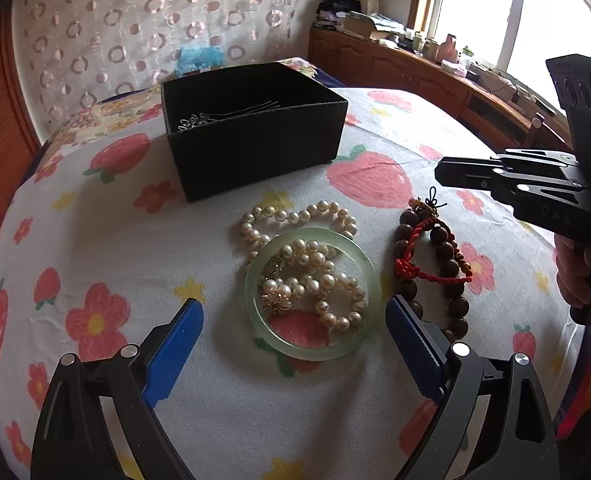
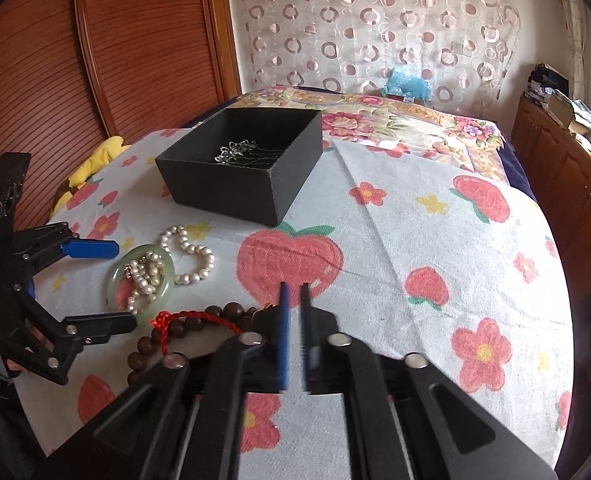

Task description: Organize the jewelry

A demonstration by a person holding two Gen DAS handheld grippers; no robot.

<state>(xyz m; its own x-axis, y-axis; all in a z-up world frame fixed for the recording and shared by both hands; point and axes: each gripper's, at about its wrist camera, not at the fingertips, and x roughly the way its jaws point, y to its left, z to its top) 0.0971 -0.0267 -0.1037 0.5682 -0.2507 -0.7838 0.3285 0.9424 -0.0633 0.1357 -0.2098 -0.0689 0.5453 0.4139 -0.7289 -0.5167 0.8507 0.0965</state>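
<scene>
A pale green jade bangle (image 1: 311, 344) lies on the flowered cloth with a pearl necklace (image 1: 307, 264) heaped in and beyond it. A brown wooden bead bracelet with red cord (image 1: 439, 264) lies to its right. My left gripper (image 1: 295, 320) is open, its blue pads either side of the bangle, just above the cloth. My right gripper (image 2: 294, 292) is shut and empty, hovering by the bead bracelet (image 2: 215, 316). It shows in the left wrist view (image 1: 447, 174). A black box (image 1: 255, 128) behind holds a silver chain (image 2: 235, 152). The bangle (image 2: 115, 284) and left gripper (image 2: 125, 286) show in the right wrist view.
The cloth with strawberries and flowers (image 2: 415, 240) covers a bed. A wooden headboard (image 2: 135, 40) stands on the left, a patterned curtain (image 2: 375, 20) behind, and a cluttered wooden cabinet (image 1: 415, 64) under the window on the right. A yellow cushion (image 2: 95, 160) lies by the headboard.
</scene>
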